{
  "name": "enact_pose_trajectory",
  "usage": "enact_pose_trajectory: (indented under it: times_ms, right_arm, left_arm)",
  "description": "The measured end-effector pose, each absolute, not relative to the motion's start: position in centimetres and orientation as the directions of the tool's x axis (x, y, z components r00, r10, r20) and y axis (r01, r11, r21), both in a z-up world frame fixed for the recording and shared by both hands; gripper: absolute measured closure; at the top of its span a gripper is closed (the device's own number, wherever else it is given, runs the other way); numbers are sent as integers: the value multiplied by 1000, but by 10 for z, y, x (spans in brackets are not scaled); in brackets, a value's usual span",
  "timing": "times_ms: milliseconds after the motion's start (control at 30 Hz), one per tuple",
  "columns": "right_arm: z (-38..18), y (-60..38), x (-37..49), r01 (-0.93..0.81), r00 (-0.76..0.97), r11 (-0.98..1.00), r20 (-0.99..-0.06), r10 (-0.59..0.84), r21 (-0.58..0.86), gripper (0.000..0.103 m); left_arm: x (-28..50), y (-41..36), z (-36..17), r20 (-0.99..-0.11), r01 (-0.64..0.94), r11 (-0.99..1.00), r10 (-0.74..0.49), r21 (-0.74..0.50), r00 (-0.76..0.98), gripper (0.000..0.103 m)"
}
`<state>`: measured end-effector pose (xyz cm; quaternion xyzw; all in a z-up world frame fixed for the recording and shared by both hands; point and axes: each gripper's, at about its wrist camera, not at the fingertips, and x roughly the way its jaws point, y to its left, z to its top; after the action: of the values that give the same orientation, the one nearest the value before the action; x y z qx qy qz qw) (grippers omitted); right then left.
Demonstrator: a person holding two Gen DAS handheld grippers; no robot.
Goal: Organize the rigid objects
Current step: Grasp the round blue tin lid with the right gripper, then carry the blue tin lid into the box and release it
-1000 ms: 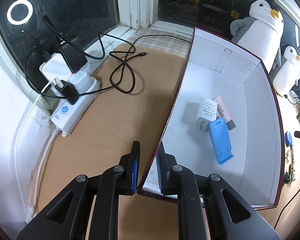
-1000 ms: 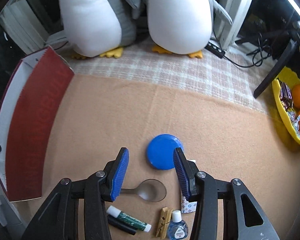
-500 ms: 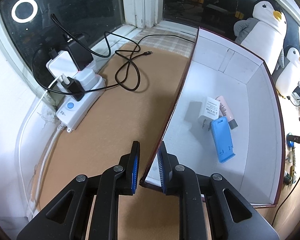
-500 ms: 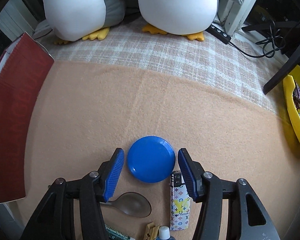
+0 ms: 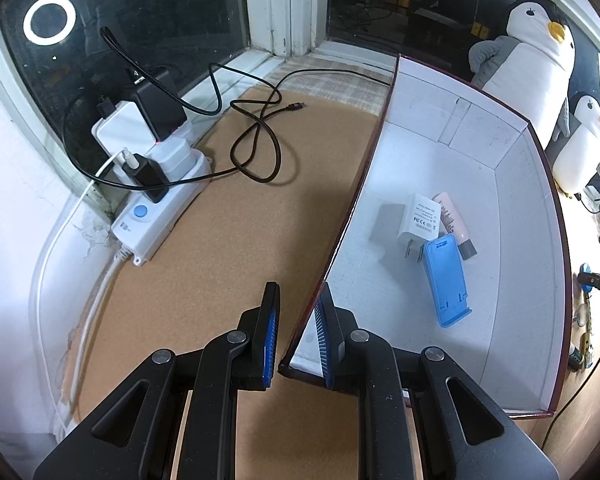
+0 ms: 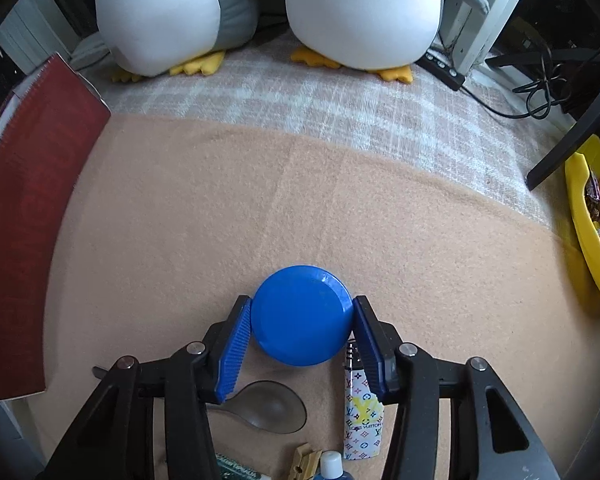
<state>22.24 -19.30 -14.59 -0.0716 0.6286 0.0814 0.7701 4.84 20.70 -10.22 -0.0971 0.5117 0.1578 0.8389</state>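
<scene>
Left wrist view

- Left tool (image 5: 296, 334): pointing steeply down, its fingers nearly pressed together and pinching the near corner wall of the box (image 5: 516, 216).
- Box: dark red outside, white inside, sitting on the tan worktop (image 5: 228, 248).
- White charger (image 5: 418, 222): lying inside the box near the middle of its floor.
- Pink tube (image 5: 454, 222): lying inside the box, touching the charger on the side away from the tool.
- Blue phone stand (image 5: 446, 280): lying inside the box, just beside the charger and overlapping the tube's dark cap.
- Power strip (image 5: 160, 208): sitting outside the box, well apart from it, against the window, with several plugs in it.
- Black cable (image 5: 260, 140): looping over the worktop between the power strip and the box.

Right wrist view

- Right tool (image 6: 302, 320): pointing steeply down, its jaws closing, with the blue pads meeting both sides of the blue disc (image 6: 302, 314).
- Blue disc: lying flat on the worktop, well apart from the box wall (image 6: 24, 216).
- Spoon (image 6: 268, 406): lying just beside the disc, on the tool's side.
- Patterned lighter (image 6: 362, 416): lying near the disc, next to the spoon.
- Clothespin (image 6: 300, 462) and small bottle (image 6: 332, 466): lying farther from the disc, at the frame's lower edge.
- Yellow bowl (image 6: 580, 216): holding oranges, well apart from the disc.
</scene>
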Motion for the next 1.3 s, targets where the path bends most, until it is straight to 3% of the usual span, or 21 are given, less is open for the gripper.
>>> enact_pose_trajectory:
  times_ms: [400, 633, 933, 1300]
  right_arm:
    - [-48, -92, 193, -438, 318, 897, -925, 211, 54, 57]
    - [-26, -10, 157, -606, 293, 793, -908, 300, 67, 57]
    - [-53, 81, 119, -747, 215, 665, -936, 279, 27, 57]
    - [-109, 132, 109, -784, 122, 621, -977, 175, 13, 57]
  left_arm:
    - [62, 212, -108, -888, -344, 939, 140, -22, 438, 85]
    - [69, 215, -110, -884, -328, 944, 119, -40, 452, 85]
    - [76, 218, -115, -876, -308, 949, 87, -72, 474, 89]
    - [79, 220, -120, -869, -289, 952, 54, -104, 493, 92]
